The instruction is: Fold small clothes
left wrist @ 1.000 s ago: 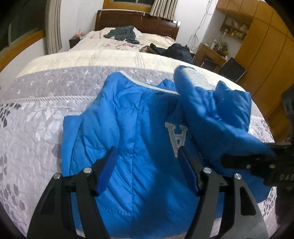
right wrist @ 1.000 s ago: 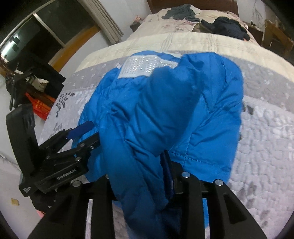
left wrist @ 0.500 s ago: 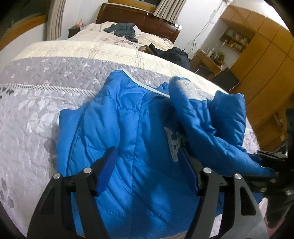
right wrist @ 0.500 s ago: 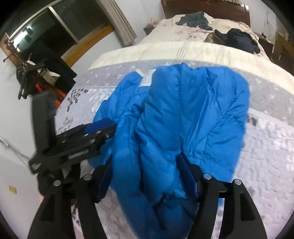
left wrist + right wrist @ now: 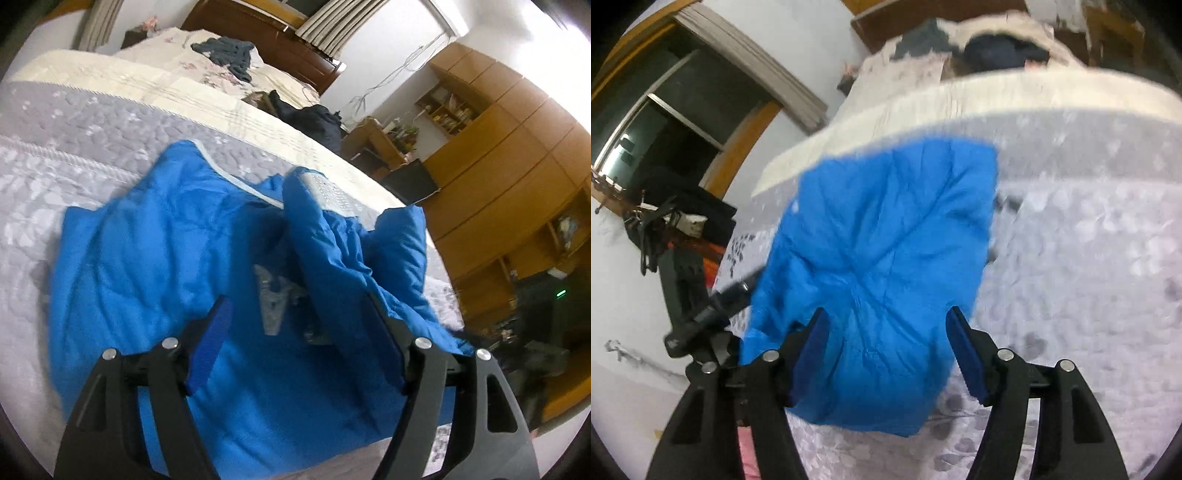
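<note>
**Blue jacket on the bed, both grippers wide open**

A puffy blue jacket [image 5: 155, 258] lies on a bed [image 5: 55, 129] with a grey and white flowery cover. One side of the jacket is folded over onto the middle, and a sleeve [image 5: 332, 258] lies bunched on top. A grey letter [image 5: 271, 302] peeks out from under the fold.

The left gripper [image 5: 295, 343] is above the jacket with its two blue pads far apart, holding nothing. The right gripper [image 5: 890, 350] is also spread wide over the folded side, and nothing is pinched in it. This view is blurry.

Dark clothes [image 5: 225, 51] lie far back on the bed. Wooden cupboards [image 5: 517, 147] stand at the right.
</note>
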`<state>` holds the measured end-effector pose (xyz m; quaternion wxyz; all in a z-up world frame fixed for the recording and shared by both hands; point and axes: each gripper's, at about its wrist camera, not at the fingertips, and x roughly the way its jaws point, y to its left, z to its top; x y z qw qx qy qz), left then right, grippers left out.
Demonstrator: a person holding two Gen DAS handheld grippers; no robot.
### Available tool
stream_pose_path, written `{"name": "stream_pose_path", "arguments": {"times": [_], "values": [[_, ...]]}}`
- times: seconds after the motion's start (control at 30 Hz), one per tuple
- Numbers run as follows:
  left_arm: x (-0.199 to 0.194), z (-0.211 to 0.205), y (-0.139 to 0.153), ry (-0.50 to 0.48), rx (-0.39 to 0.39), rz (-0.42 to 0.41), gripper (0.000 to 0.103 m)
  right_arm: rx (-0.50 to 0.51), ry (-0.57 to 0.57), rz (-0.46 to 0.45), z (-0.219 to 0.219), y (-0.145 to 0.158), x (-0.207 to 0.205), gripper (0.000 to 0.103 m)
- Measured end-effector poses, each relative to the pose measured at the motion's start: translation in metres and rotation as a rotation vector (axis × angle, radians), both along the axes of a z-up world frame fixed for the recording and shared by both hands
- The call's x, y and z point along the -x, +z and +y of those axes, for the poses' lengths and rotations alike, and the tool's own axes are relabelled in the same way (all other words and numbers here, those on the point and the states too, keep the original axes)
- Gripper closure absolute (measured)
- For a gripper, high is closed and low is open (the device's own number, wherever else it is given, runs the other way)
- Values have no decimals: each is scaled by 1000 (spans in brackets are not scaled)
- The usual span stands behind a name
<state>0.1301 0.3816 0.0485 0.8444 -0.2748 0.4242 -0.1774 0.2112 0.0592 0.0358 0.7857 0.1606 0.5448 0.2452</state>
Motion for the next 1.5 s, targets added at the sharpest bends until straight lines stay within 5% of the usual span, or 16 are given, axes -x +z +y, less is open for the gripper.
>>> {"name": "stream_pose_path", "arguments": {"times": [0.17, 0.3, 0.43, 0.8, 0.83, 0.97, 1.1, 1.5], "values": [[1, -1, -7, 9, 48, -5, 31, -47, 60, 11, 27, -22, 7, 34], [8, 16, -14, 28, 212, -13, 31, 0, 87, -37, 46, -23, 18, 32], [6, 8, -11, 22, 116, -11, 31, 18, 92, -50, 56, -26, 21, 31], [-40, -37, -18, -110, 75, 39, 21, 51, 116, -83, 62, -30, 21, 29], [-44, -41, -20, -118, 56, 51, 22, 47, 116, -83, 60, -31, 22, 29], [-56, -56, -24, -115, 1, 100, 57, 32, 122, -97, 51, -31, 26, 29], [-50, -66, -12, -99, -60, 50, 79, -6, 122, -99, 40, -28, 31, 29], [-4, -81, 56, -183, -39, -220, 90, -201, -39, -180, -48, -2, 46, 30]]}}
